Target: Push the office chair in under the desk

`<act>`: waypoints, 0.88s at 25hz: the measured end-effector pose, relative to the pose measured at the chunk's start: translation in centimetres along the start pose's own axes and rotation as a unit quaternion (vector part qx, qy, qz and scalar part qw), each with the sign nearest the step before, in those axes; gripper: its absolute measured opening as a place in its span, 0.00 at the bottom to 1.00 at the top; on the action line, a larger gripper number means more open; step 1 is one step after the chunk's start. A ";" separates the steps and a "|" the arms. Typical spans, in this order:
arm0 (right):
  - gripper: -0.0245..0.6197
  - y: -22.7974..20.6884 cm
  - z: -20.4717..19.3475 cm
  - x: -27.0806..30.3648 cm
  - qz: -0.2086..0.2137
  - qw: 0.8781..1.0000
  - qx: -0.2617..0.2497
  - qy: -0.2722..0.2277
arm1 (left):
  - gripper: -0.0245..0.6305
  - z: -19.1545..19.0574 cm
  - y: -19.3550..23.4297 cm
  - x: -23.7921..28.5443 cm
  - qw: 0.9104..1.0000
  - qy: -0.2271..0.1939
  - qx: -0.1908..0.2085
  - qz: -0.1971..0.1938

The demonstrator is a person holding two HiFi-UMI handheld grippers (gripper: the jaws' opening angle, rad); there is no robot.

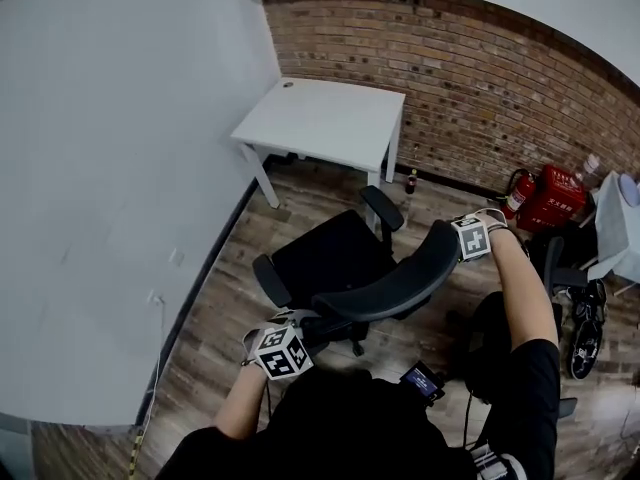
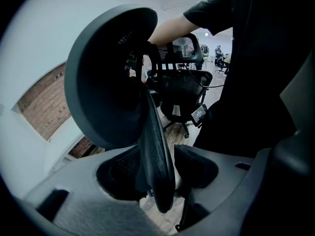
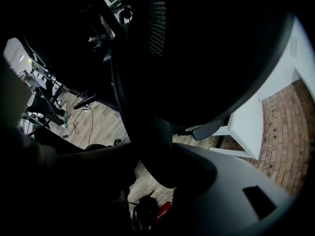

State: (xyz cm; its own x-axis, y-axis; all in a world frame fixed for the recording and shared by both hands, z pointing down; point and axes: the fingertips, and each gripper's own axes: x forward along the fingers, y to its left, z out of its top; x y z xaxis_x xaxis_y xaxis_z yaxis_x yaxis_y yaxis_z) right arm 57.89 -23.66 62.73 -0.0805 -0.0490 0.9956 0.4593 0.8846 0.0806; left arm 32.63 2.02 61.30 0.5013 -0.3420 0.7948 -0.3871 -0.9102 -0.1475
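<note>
The black office chair [image 1: 335,253] stands on the wood floor, its seat facing the white desk [image 1: 325,118] by the brick wall. Its curved backrest [image 1: 400,283] is nearest me. My left gripper [image 1: 300,320] is at the backrest's left end, and in the left gripper view the rim [image 2: 155,146] is clamped between the jaws of my left gripper [image 2: 157,176]. My right gripper [image 1: 462,240] points down onto the backrest's right end. The right gripper view is dark, with the rim [image 3: 147,132] filling the gap in my right gripper [image 3: 162,166] and the desk [image 3: 246,127] beyond.
A white wall runs along the left. A dark bottle [image 1: 411,181] stands by the desk's right leg. Red fire extinguishers [image 1: 520,193] and a red box [image 1: 558,196] sit by the brick wall. Another black chair [image 1: 560,268] and shoes lie at the right.
</note>
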 end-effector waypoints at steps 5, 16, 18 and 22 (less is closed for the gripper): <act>0.37 -0.5 2.0 -0.4 -0.004 1.000 -0.014 -0.022 | 0.27 -0.3 -0.2 0.0 1.000 0.002 0.003 0.000; 0.36 1.1 1.7 0.2 -0.015 0.999 0.040 -0.026 | 0.24 -2.0 0.1 -1.2 1.000 -0.021 -0.020 -0.009; 0.36 1.4 2.8 -0.3 -0.024 0.998 0.038 -0.040 | 0.23 -2.5 0.3 -1.5 0.999 -0.026 -0.021 -0.011; 0.37 2.1 4.9 -1.1 -0.047 0.995 0.049 -0.070 | 0.23 -3.6 0.8 -2.5 0.999 -0.032 -0.018 -0.015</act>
State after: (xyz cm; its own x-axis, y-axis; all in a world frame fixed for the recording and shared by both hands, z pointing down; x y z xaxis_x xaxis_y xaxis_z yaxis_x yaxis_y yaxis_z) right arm 54.63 -19.47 61.55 -0.2454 -0.0752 0.9665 0.3566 0.9201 0.1622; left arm 28.32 2.92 61.31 0.5609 -0.3306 0.7590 -0.3978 -0.9116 -0.1031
